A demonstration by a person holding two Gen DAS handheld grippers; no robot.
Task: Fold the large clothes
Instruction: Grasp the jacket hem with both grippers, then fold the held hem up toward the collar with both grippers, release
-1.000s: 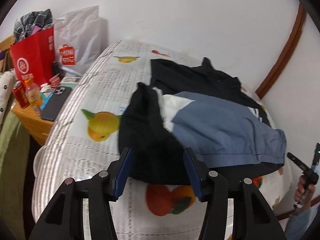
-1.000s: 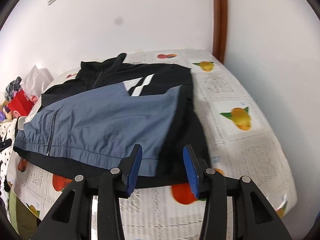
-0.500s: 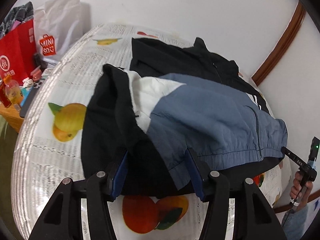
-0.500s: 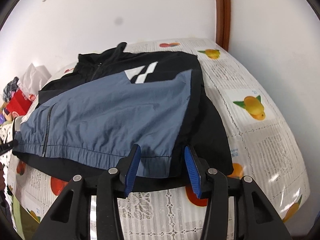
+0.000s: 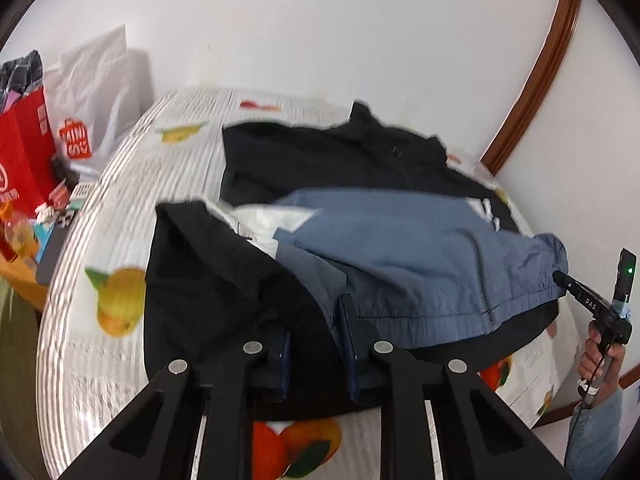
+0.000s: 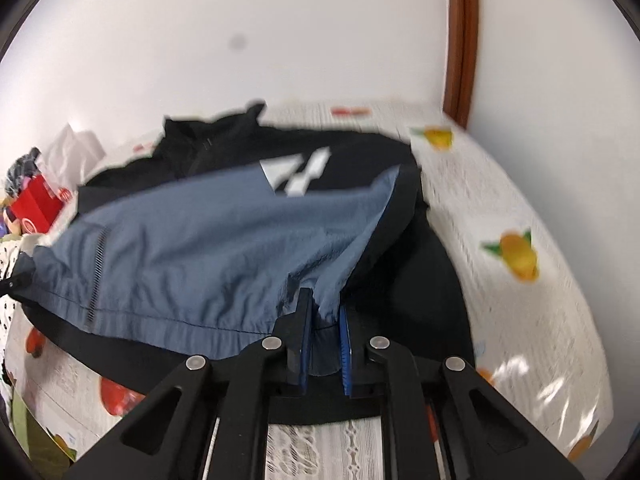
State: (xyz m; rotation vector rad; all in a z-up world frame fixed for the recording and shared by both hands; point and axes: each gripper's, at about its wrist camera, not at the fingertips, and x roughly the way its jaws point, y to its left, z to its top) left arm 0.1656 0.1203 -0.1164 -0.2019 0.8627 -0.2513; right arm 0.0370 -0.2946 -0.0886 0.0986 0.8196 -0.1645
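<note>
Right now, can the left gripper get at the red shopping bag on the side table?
Probably not: the left gripper is shut on the jacket, and the red shopping bag stands beyond the table edge.

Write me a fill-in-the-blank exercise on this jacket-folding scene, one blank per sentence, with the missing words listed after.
1. The jacket lies on a tablecloth printed with ____.
2. The right gripper has its jaws closed on the jacket's ____ panel.
3. The shopping bag beside the table is ____ in colour.
4. The left gripper has its jaws pinching the jacket's ____ edge.

Missing words: fruit; blue; red; bottom
</note>
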